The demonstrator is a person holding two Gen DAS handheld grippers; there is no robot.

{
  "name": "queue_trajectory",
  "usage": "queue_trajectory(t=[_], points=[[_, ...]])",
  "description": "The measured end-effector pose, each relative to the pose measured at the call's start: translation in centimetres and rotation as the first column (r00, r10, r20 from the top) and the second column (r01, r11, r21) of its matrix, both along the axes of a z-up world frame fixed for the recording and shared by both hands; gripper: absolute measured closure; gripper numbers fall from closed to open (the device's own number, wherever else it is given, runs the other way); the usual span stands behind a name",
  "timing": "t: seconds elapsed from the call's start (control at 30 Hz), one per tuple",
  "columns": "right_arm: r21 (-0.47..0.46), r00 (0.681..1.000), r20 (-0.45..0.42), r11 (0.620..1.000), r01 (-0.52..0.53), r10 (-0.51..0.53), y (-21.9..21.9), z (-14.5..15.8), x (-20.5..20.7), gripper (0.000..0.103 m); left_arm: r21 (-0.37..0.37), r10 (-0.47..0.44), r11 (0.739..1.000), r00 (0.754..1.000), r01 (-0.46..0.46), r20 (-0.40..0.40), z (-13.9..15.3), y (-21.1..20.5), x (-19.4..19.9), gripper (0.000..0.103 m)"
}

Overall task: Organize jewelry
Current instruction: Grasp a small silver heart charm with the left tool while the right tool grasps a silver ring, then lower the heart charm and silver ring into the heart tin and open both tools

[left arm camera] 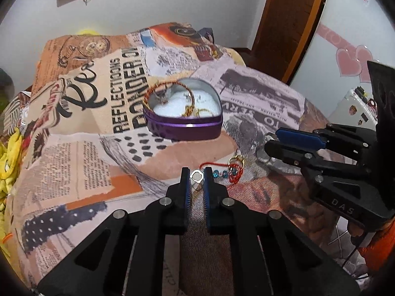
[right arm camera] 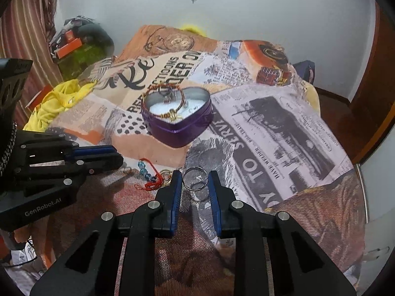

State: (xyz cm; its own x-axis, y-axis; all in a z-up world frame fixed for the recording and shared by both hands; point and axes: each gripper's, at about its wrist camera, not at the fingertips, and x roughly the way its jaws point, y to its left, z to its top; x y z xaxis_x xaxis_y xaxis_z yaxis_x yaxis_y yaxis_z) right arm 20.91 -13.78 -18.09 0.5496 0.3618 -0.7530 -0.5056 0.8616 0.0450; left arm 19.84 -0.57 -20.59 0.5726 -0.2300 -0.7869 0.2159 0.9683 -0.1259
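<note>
A purple heart-shaped tin point(left arm camera: 184, 129) point(right arm camera: 176, 129) with a white lining sits on the printed cloth and holds a beaded bracelet, rings and a gold chain. My left gripper point(left arm camera: 196, 175) is shut on a small silver ring point(left arm camera: 196, 176), just above the cloth. My right gripper point(right arm camera: 195, 178) is shut on a larger silver ring point(right arm camera: 195, 178); it also shows in the left wrist view point(left arm camera: 271, 139). A red cord bracelet with blue beads point(left arm camera: 229, 172) point(right arm camera: 150, 175) and a gold ring point(left arm camera: 238, 159) lie on the cloth between the two grippers.
The newspaper-print cloth point(left arm camera: 86, 148) point(right arm camera: 284, 135) covers a raised surface that drops off at its edges. Yellow fabric point(right arm camera: 56, 98) lies at the left. A white cabinet with pink hearts point(left arm camera: 345, 61) and a wooden door frame point(left arm camera: 291, 24) stand at the right.
</note>
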Motion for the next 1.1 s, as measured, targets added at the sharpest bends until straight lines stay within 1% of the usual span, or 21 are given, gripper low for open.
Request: queue_trajectory(t=[0.2, 0.33, 0.53, 0.83, 1.1], points=[[0.028, 0.999, 0.035, 1.000, 0.011, -0.012, -0.4, 1.8, -0.2, 0.083, -0.003, 0.013, 1.000, 0.998, -0.013, 0.068, 2.8, 0.3, -0.4, 0.094], [0.048, 0.998, 0.056, 0.999, 0.016, -0.019, -0.4, 2.8, -0.1, 0.083, -0.020, 0.022, 1.000, 0.992, -0.020, 0.127, 5.0, 0.7, -0.7, 0.094], [0.067, 0.995, 0.096, 0.998, 0.015, -0.022, -0.2, 4.2, 0.3, 0.083, -0.030, 0.042, 0.999, 0.982, -0.037, 0.185, 7.1, 1.2, -0.4, 0.094], [0.102, 0.990, 0.138, 0.995, 0.008, -0.022, 0.2, 5.5, 1.5, 0.083, -0.031, 0.057, 0.998, 0.973, -0.051, 0.223, 8.4, 1.8, 1.0, 0.094], [0.113, 0.988, 0.153, 0.994, 0.001, -0.018, 1.2, 5.8, 2.9, 0.083, -0.035, 0.057, 0.998, 0.972, -0.051, 0.227, 8.5, 2.1, 2.9, 0.094]])
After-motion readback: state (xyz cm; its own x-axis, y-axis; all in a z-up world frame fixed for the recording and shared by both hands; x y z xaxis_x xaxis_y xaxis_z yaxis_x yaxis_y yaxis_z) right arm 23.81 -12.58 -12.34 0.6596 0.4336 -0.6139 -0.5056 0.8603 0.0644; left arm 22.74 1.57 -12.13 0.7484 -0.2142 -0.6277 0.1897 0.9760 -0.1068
